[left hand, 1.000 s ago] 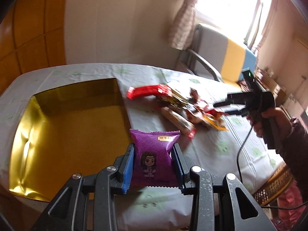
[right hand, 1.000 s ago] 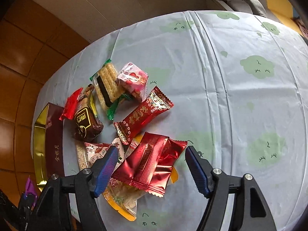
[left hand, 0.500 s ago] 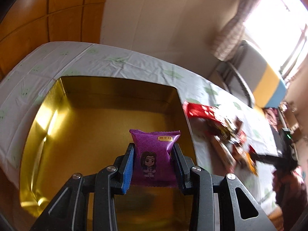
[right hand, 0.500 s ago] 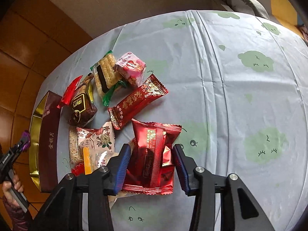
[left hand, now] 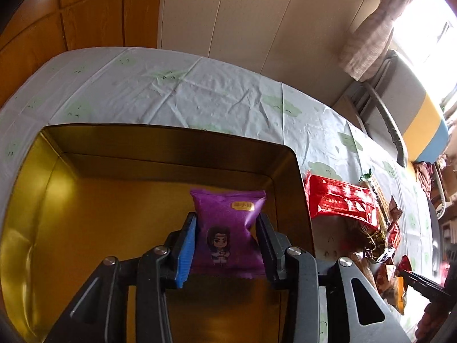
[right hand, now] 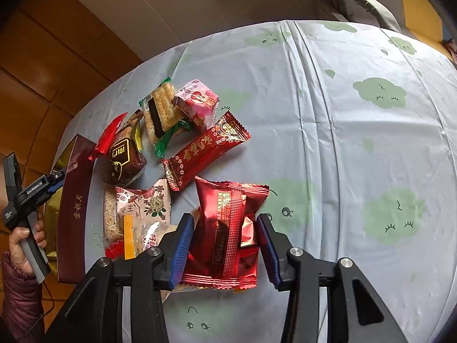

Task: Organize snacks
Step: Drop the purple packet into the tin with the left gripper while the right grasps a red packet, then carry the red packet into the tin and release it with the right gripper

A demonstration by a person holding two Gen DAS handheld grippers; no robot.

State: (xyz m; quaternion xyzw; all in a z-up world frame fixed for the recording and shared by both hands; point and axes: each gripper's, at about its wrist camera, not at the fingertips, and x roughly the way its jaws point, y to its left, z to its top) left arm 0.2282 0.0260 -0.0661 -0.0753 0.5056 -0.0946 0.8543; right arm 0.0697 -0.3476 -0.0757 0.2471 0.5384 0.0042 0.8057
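Observation:
A purple snack packet (left hand: 228, 214) with a cartoon figure stands upright between the fingers of my left gripper (left hand: 225, 220), over the inside of the gold tin (left hand: 85, 200). The jaws are opening, and the pads still touch the packet's sides. My right gripper (right hand: 225, 220) is shut on a crumpled red foil packet (right hand: 228, 200) at the near edge of the snack pile. In the right wrist view the left gripper (right hand: 54, 180) reaches over the tin's maroon wall (right hand: 74, 200).
Loose snacks lie on the tablecloth (right hand: 357, 114): a long red packet (right hand: 205, 151), a cracker pack (right hand: 161, 108), a pink packet (right hand: 197, 103) and a brown one (right hand: 122, 157). A person's hand (right hand: 22, 240) holds the left gripper. A chair (left hand: 400, 114) stands beyond the table.
My left gripper carried the purple packet from beside the tin to over its inside and sank lower. My right gripper closed on the red foil packet, squeezing it narrower.

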